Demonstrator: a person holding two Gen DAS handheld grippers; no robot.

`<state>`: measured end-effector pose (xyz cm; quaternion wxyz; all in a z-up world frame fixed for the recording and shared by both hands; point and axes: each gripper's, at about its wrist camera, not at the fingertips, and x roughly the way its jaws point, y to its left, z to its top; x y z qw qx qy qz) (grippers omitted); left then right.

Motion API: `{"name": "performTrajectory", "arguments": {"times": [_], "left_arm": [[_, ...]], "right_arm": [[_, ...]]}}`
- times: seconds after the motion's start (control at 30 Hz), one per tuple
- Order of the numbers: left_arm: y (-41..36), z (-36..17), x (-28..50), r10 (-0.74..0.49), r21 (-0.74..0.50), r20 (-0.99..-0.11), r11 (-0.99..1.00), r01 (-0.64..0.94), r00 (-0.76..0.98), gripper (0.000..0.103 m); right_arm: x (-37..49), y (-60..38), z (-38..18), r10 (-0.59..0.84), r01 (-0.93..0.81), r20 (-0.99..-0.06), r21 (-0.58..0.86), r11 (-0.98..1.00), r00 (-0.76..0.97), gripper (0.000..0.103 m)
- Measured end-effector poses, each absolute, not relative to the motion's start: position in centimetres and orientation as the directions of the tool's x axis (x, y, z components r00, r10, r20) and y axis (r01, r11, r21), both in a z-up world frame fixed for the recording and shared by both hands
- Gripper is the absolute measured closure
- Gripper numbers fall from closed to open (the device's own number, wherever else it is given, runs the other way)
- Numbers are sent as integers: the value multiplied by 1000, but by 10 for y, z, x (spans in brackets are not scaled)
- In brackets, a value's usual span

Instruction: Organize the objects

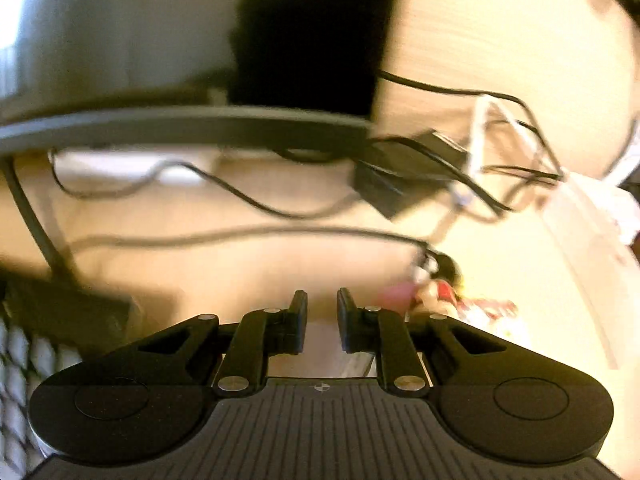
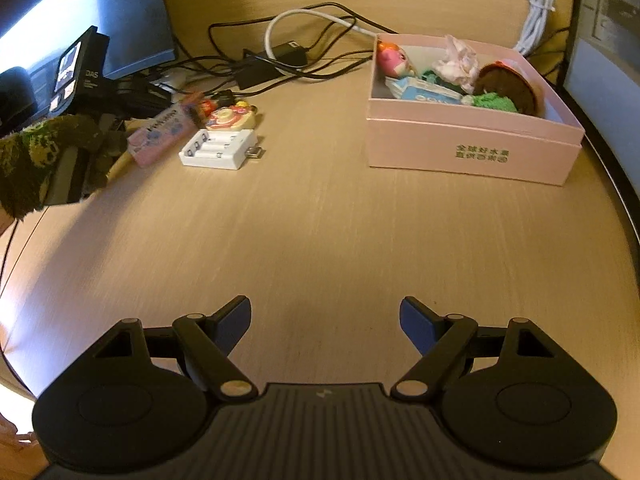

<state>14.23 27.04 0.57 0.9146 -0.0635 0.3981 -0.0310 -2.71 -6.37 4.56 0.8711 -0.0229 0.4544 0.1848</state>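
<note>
A pink box [image 2: 472,148] sits toward the far right corner of the worktop [image 2: 320,240], holding a pink doll, a brown round toy, green fabric and a blue carton. Well apart, toward the far left edge, lie a white battery charger [image 2: 218,149], a pink packet [image 2: 162,134] and a round pink-yellow trinket [image 2: 232,118], close together before a tangle of black cables [image 2: 256,68]. The right tool [image 2: 325,322] hangs wide and empty over bare worktop, while the left tool [image 1: 322,312], blurred, is nearly closed with nothing between its pads.
</note>
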Motion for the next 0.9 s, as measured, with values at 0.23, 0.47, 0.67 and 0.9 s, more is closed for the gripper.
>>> {"name": "performTrajectory", "arguments": {"times": [0.23,0.47,0.67,0.9], "left_arm": [[222,15,78,-281,-297,-713,951,86,642,86],[198,47,-2,-198,-205,-671,976,77,715,86],[172,47,-53,-99,-95,-682,994,46,725,86],[125,22,-63,-105,-37,-763,992,119,638,84]], "right_arm": [[-22,-76,48,324,-353,-789,147,924,521,21],[-14,-88,50,354,-402,-772,140,905,529,21],[-11,-94,52,385,-474,-761,116,873,522,18],[4,-104,48,406,-487,-761,137,863,505,15]]}}
